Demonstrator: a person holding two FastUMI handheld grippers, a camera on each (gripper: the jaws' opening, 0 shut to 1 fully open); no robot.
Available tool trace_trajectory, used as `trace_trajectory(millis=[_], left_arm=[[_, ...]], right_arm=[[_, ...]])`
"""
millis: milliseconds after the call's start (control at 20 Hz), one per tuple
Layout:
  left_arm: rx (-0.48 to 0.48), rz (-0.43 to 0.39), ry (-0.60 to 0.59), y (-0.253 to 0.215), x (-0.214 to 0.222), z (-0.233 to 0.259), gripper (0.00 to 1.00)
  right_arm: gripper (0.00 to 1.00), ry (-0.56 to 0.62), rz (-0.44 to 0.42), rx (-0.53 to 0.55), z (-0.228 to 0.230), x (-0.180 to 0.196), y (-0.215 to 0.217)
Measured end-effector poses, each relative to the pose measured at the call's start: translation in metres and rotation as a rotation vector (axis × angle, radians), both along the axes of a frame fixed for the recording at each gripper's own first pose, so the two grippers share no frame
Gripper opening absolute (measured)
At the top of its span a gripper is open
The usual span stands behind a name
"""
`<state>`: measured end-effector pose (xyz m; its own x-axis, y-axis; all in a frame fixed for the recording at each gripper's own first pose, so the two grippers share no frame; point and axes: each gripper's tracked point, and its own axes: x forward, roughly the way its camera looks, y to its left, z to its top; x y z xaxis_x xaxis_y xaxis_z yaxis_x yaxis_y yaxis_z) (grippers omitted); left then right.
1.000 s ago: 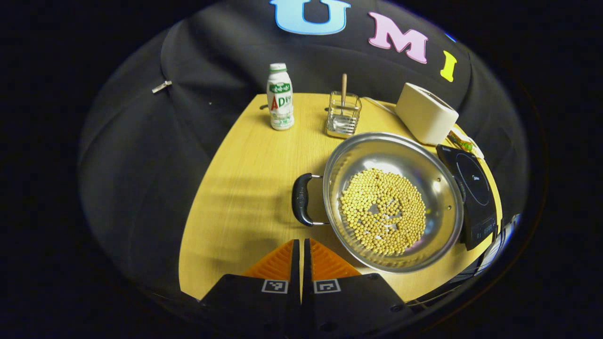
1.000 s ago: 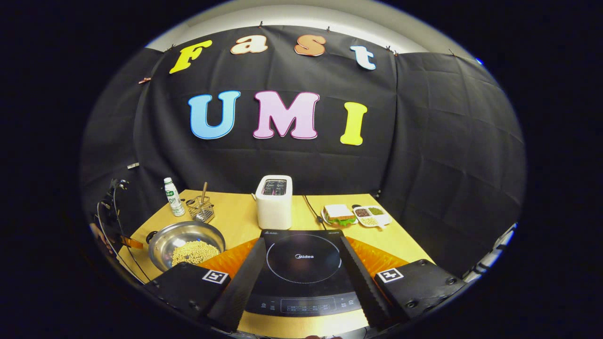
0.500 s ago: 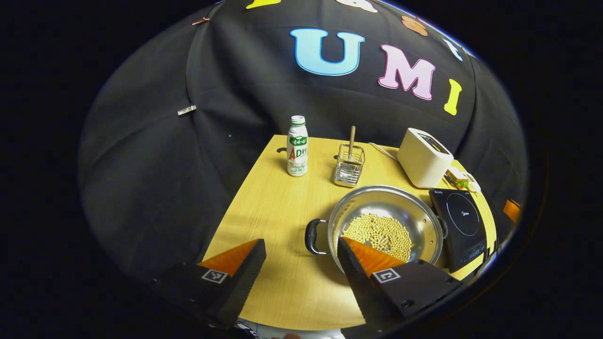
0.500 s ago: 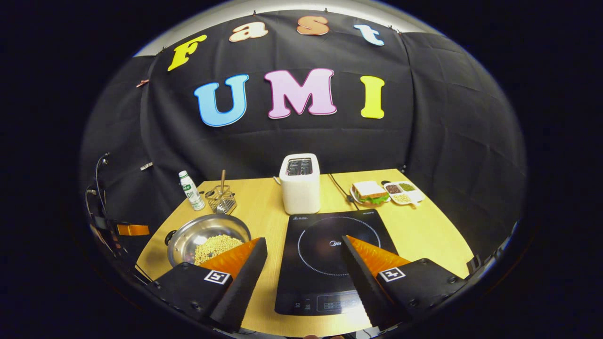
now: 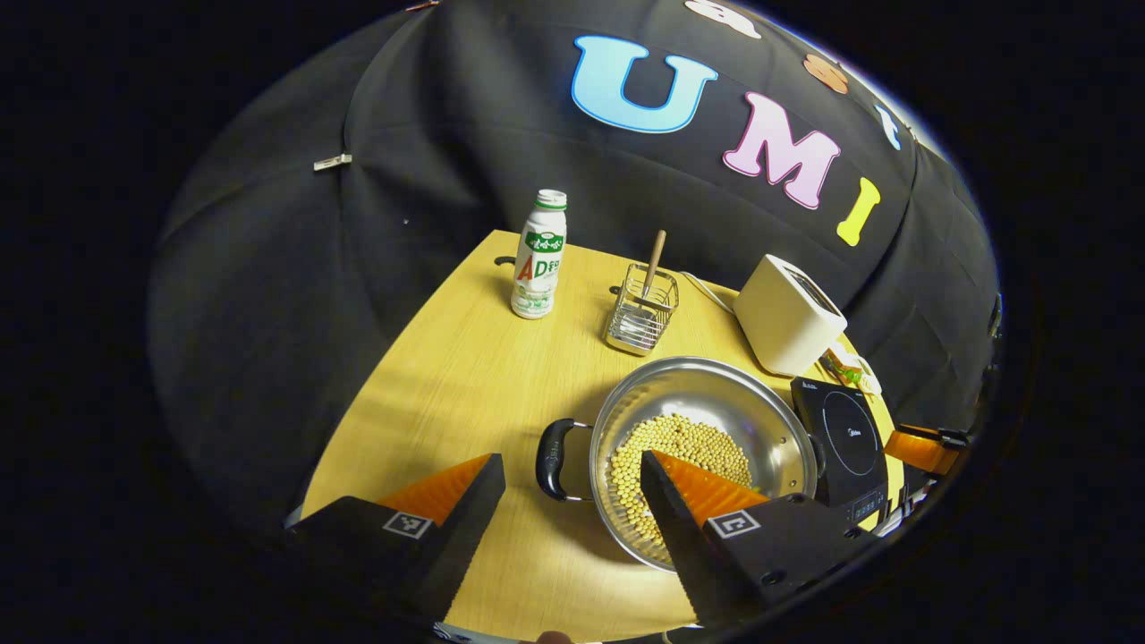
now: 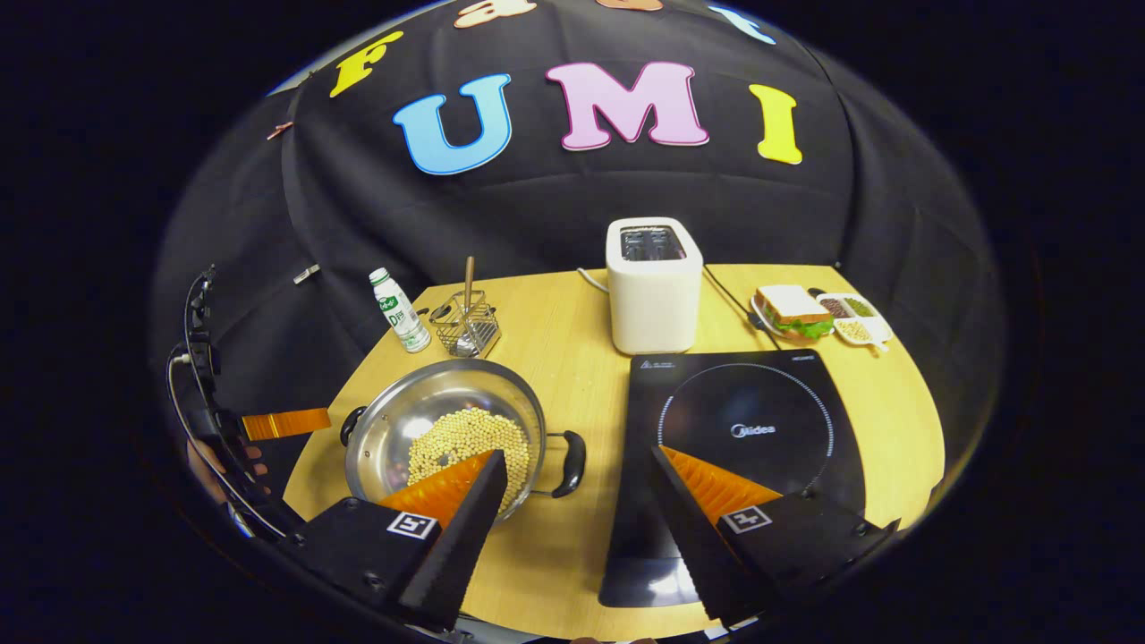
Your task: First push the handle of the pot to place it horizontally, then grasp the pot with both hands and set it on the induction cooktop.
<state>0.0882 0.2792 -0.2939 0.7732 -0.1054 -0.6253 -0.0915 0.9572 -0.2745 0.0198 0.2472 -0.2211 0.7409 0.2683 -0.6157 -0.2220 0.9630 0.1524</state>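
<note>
A steel pot (image 5: 707,389) holding yellow beans (image 5: 680,447) stands on the wooden table (image 5: 465,376), its two black handles pointing left and right. My left gripper (image 5: 572,465) is open above the table, and the pot's left handle (image 5: 550,458) lies in line with its gap, farther ahead. My right gripper (image 6: 580,458) is open too, with the pot's right handle (image 6: 570,462) showing between its fingers. The pot (image 6: 420,394) sits just left of the black induction cooktop (image 6: 742,438). An orange finger (image 6: 277,422) of my left gripper and a hand show past the pot's left side.
At the back stand a drink bottle (image 5: 539,255), a wire caddy (image 5: 641,309) holding a wooden-handled utensil, and a white toaster (image 6: 653,284). A sandwich plate (image 6: 792,310) and a small divided dish (image 6: 854,317) lie at the back right. The table's front edge runs close under both grippers.
My left gripper has gone from shut to open and drawn back from the pot's left handle. My right gripper has swung left, from over the cooktop to the pot's right handle.
</note>
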Motion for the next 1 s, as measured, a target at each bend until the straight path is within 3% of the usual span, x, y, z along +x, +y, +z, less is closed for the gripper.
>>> trace_trajectory(millis=[250, 850, 1000], left_arm=[[-0.077, -0.037, 0.024, -0.008, 0.020, -0.022, 0.96], [-0.187, -0.109, 0.107, -0.032, 0.043, -0.072, 0.96], [-0.201, -0.128, 0.123, -0.033, 0.045, -0.077, 0.93]], right_arm=[[0.99, 0.072, 0.026, -0.011, -0.038, 0.019, 0.026], [0.99, 0.266, -0.009, -0.010, -0.128, 0.031, 0.040], [0.92, 0.292, -0.027, 0.009, -0.136, 0.036, 0.045]])
